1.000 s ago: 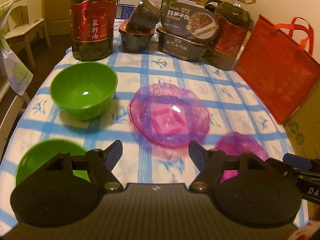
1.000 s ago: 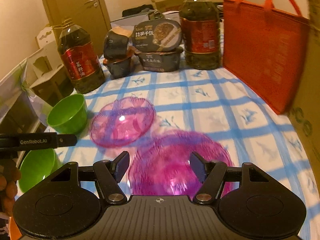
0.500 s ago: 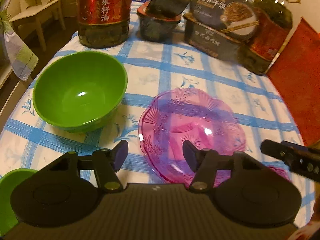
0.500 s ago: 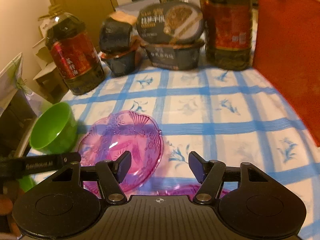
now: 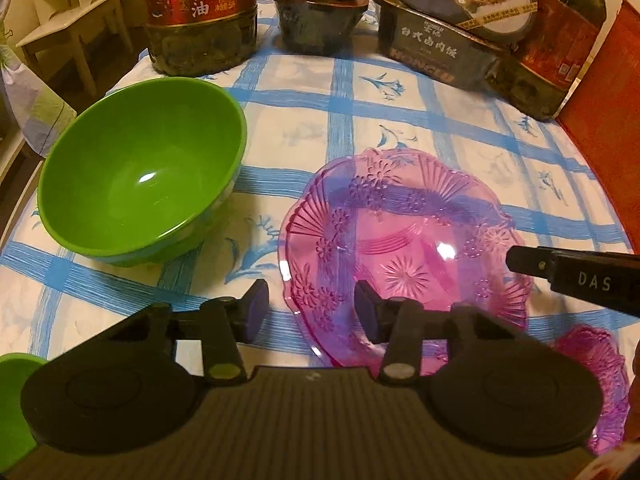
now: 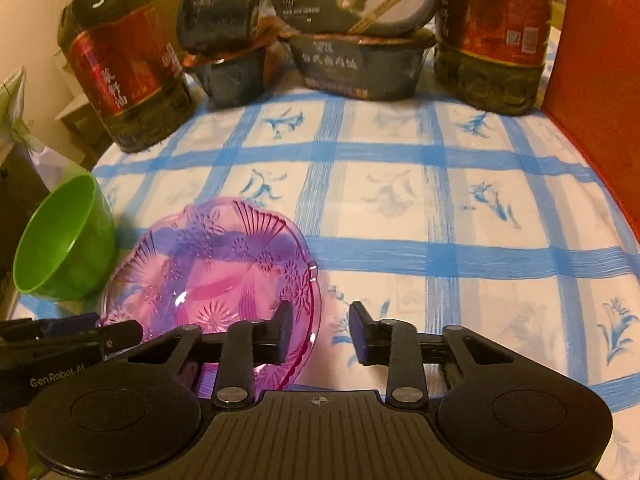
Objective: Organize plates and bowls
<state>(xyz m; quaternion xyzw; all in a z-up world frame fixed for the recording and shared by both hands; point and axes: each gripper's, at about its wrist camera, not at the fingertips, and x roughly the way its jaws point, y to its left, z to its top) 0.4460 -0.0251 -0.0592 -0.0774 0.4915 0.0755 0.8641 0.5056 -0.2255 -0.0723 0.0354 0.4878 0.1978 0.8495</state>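
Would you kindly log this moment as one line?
left tongs: closing astride pink plate rim | right tongs: closing astride its opposite rim | green bowl: beside plate, untouched

We see warm, dim indoor light. Glare spots on green bowl (image 5: 140,176) and pink plate (image 5: 404,240) suggest overhead lamp. Fisheye bends tablecloth (image 6: 400,208) grid, darkens corners. Far packages slightly soft in right wrist view.

Home dining table (image 6: 400,208): checked cloth, oil jugs (image 5: 200,16), meal boxes (image 6: 360,68).
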